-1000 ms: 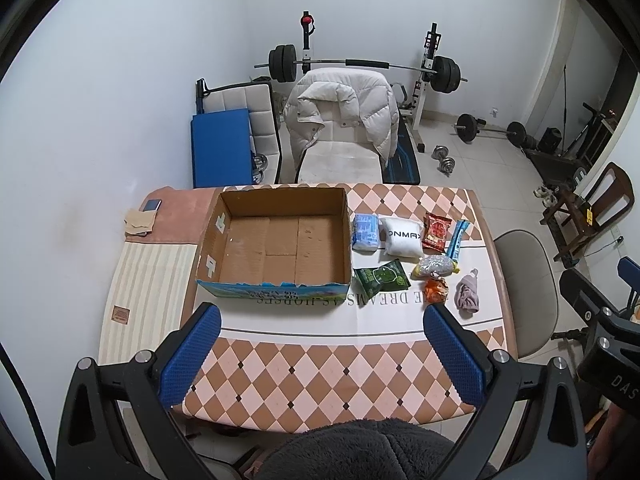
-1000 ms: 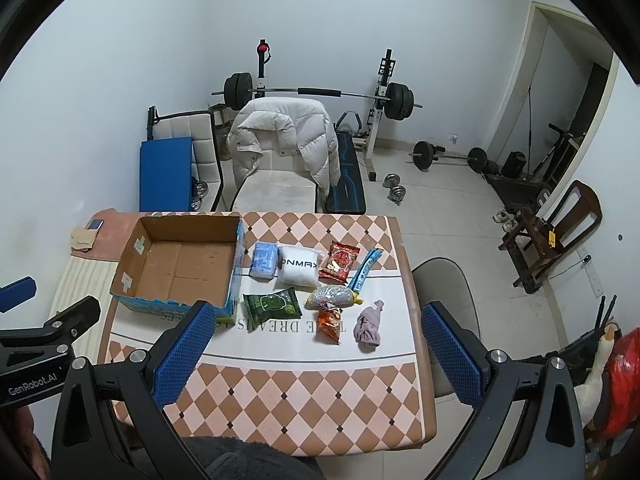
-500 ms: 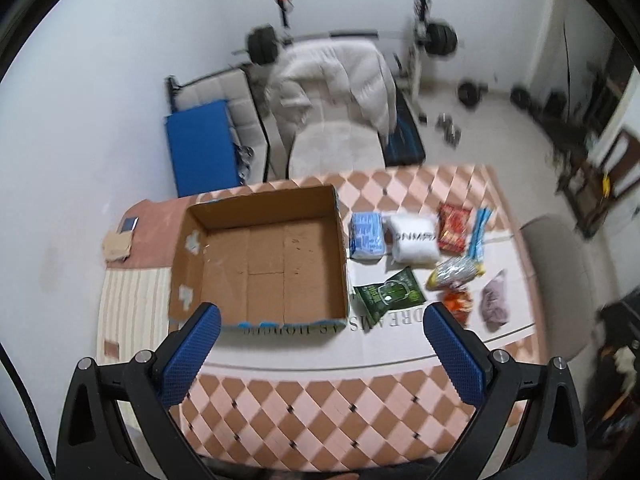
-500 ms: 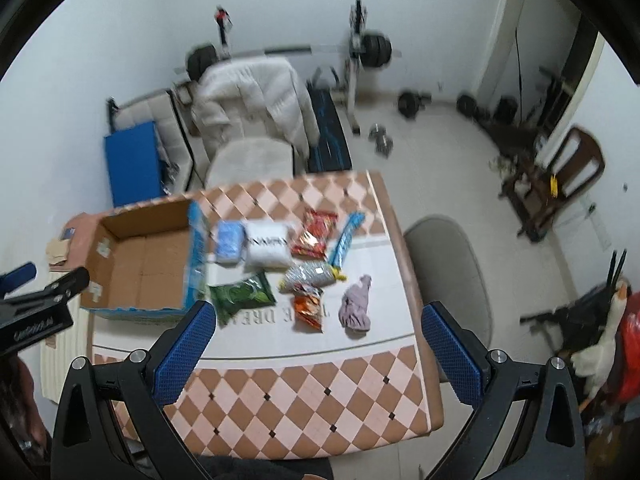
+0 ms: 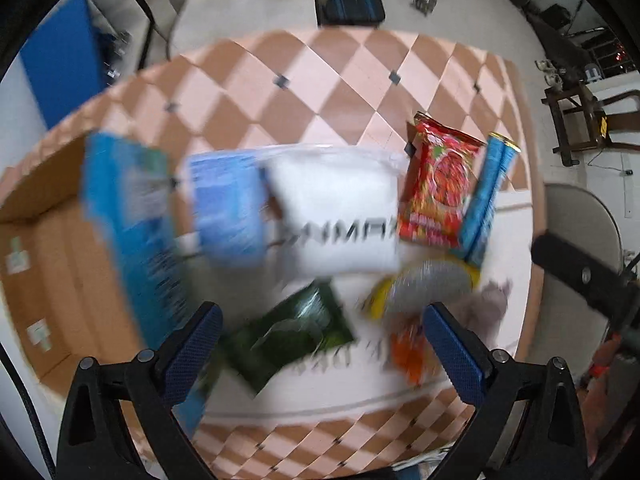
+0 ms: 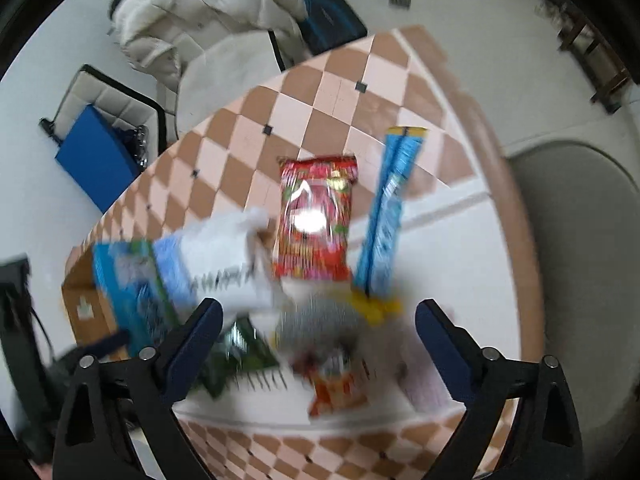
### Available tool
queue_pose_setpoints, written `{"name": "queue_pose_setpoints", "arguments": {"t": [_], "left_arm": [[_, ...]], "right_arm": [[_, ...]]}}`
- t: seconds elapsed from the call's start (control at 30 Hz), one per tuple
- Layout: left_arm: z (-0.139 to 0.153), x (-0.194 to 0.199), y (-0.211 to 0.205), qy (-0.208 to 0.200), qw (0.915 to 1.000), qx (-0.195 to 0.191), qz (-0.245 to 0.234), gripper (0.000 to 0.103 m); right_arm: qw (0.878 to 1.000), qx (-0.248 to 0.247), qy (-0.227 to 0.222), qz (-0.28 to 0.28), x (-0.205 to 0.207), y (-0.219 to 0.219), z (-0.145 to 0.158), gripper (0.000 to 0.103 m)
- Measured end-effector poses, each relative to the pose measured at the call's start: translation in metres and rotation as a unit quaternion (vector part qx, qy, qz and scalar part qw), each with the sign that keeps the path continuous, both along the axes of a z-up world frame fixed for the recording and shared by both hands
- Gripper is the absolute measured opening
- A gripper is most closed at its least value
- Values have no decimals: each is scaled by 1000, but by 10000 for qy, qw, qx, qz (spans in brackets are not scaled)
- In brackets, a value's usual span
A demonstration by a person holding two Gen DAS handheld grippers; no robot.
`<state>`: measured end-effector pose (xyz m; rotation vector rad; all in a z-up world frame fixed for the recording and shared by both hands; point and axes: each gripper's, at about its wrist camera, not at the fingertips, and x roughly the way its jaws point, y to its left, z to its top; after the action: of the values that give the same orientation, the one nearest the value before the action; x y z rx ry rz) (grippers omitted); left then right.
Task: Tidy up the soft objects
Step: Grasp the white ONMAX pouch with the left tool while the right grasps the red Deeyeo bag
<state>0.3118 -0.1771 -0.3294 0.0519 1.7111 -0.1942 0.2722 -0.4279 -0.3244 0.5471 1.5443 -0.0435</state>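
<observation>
Soft packs lie on the checked table [image 5: 320,80], blurred by motion. In the left wrist view they are a blue tissue pack [image 5: 228,208], a white pillow pack [image 5: 336,216], a red snack bag [image 5: 436,184], a blue stick pack [image 5: 486,200], a silver-yellow pack [image 5: 428,284], a green bag [image 5: 292,336], an orange bag [image 5: 408,352] and a grey-pink cloth [image 5: 488,308]. The open cardboard box [image 5: 60,260] stands on the left. My left gripper [image 5: 322,344] hangs open above the green bag. My right gripper [image 6: 316,340] is wide, its jaws closing, above the silver-yellow pack [image 6: 320,320], touching nothing.
A chair draped with a white jacket [image 6: 192,12] stands behind the table beside a blue pad [image 6: 96,156]. A round grey stool [image 6: 576,240] sits off the table's right edge. Dark gym gear [image 5: 560,20] lies on the floor at the back.
Both grippers have dropped fast toward the table and tipped downward. The packs now fill the views and are blurred. Nothing has been taken hold of.
</observation>
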Motion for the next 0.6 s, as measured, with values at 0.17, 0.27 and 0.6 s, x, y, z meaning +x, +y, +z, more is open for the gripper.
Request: {"name": "queue_pose_setpoints", "arguments": {"t": [0.17,0.27,0.6], "left_arm": [[-60,20,-13,592,9981,102,107,102],[-84,23,-12,739,9968,226,194,102],[-83,3,-2,528,9970,148,540,76]], "right_arm": [[9975,313,639,-54,56,-1,-61,91],[9949,438,908,-34,75,4,-88,91],[9872,420,1528,171,88,33,-137,76]]}}
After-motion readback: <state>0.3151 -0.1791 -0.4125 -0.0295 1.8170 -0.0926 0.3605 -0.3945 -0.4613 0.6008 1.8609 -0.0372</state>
